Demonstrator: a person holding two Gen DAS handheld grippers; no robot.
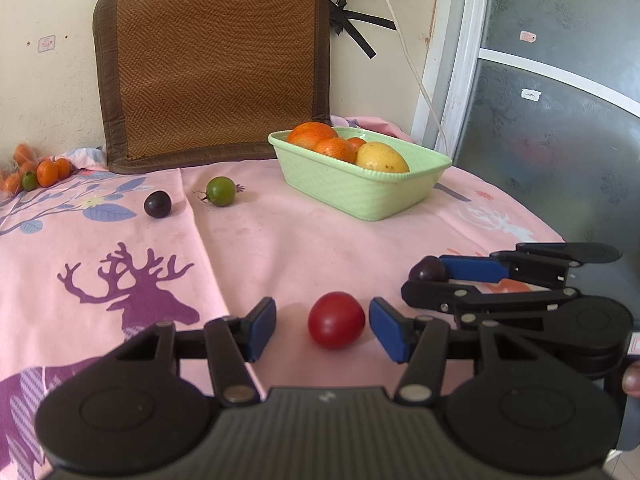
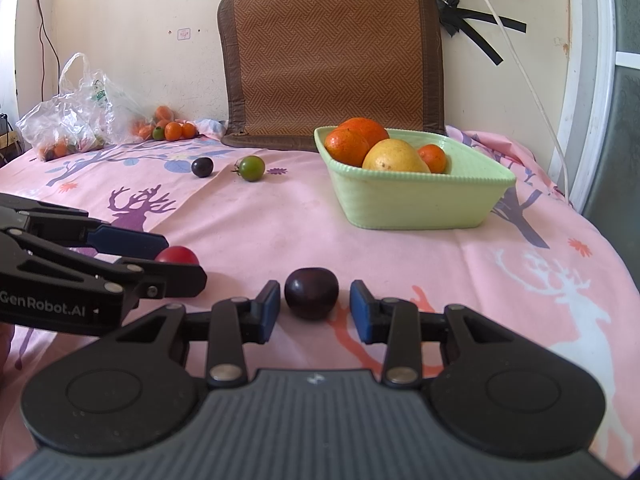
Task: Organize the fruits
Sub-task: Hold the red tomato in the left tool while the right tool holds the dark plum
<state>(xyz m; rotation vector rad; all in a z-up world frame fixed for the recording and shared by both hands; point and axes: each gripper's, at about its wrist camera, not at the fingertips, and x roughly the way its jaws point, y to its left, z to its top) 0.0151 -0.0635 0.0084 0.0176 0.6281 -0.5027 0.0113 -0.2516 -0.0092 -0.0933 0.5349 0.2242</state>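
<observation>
Left tool [image 1: 322,326] spread apart around round red tomato [image 1: 336,320], not touching. Right tool [image 2: 313,307] likewise apart, flanking dark purple plum [image 2: 311,293]. Pale green plastic basket [image 2: 416,200] far right holds oranges. Far left on tabletop [image 2: 260,232]: second plum [image 2: 202,167], green tomato [image 2: 252,168].

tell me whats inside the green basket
The basket holds three oranges and a yellow fruit. Its walls hide the bottom, so anything lying under them cannot be seen.
</observation>
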